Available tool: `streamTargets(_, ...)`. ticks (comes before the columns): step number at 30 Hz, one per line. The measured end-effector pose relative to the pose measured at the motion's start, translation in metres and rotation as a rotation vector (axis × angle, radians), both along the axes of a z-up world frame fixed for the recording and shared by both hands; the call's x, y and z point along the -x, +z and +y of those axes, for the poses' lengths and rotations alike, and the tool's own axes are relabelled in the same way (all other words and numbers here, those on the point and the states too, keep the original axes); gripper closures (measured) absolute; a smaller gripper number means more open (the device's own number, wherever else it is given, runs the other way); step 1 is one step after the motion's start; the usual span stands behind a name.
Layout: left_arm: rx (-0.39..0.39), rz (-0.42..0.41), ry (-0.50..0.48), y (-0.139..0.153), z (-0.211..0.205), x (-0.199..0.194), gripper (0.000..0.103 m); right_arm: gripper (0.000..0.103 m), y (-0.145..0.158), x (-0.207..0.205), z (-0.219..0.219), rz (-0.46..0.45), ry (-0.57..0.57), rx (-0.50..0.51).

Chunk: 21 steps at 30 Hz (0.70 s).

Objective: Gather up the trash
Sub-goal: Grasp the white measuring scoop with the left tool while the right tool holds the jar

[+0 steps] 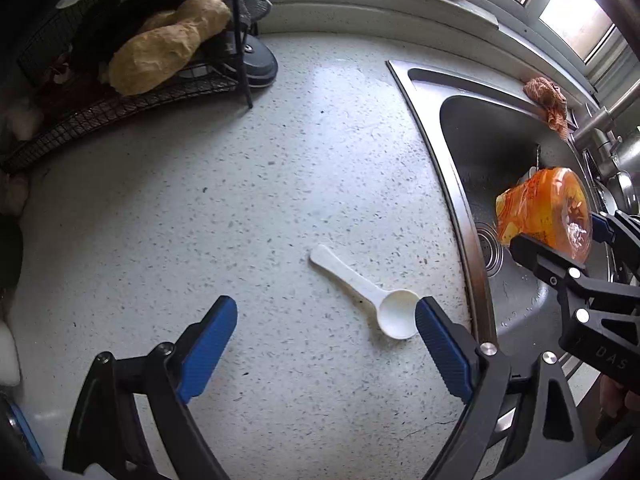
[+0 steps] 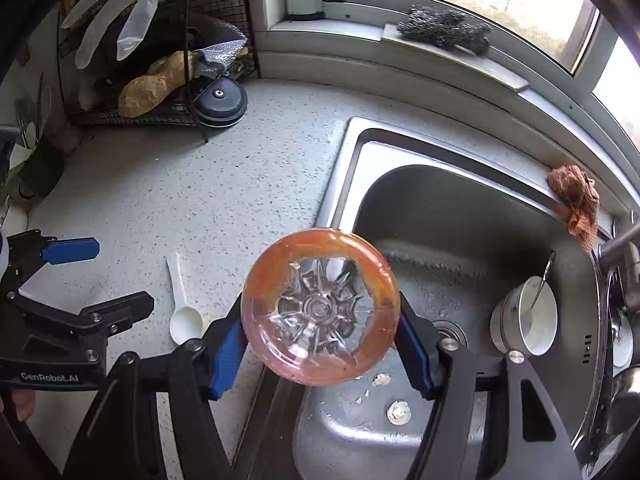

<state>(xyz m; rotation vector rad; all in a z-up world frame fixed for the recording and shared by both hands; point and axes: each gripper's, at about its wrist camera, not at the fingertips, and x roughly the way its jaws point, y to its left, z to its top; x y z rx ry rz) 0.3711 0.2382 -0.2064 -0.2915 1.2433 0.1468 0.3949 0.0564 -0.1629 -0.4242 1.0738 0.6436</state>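
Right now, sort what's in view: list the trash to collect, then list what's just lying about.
Trash:
- orange bottle, held in right gripper
- white plastic scoop, beside left gripper
- eggshell bits in sink

Lying about:
- steel wool
- rag
- bowl
- wire rack

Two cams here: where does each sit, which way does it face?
Left wrist: on the left tongs, facing down at the counter and white scoop; open fingers show.
Right wrist: on the right tongs, over the sink, clamping the orange bottle; fingertip bottom-left.
Shared: scoop, bottle, sink, each other's tongs.
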Motion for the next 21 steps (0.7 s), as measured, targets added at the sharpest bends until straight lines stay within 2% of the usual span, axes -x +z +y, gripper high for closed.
streamTargets(5, 0.032, 0.018, 0.008, -0.014, -0.010, -0.015, 0.013, 0.039, -0.008, -0.001, -0.017, 0.034, -0.045, 0.006)
streamTargets(12, -0.017, 0.049, 0.004, -0.024, -0.021, -0.027, 0.013, 0.039, -0.014, -0.001, -0.025, 0.054, -0.068, 0.004)
streamTargets(17, 0.005, 0.043, 0.018, -0.027, -0.025, -0.026, 0.014, 0.039, -0.015, 0.001, -0.028, 0.056, -0.066, 0.001)
streamTargets(19, 0.005, 0.043, 0.025, -0.028, -0.027, -0.025, 0.018, 0.039, -0.016, 0.003, -0.030, 0.059, -0.067, 0.000)
streamTargets(21, -0.021, 0.041, 0.031, -0.025, -0.027, -0.019, 0.036, 0.039, -0.016, 0.004, -0.031, 0.067, -0.070, -0.003)
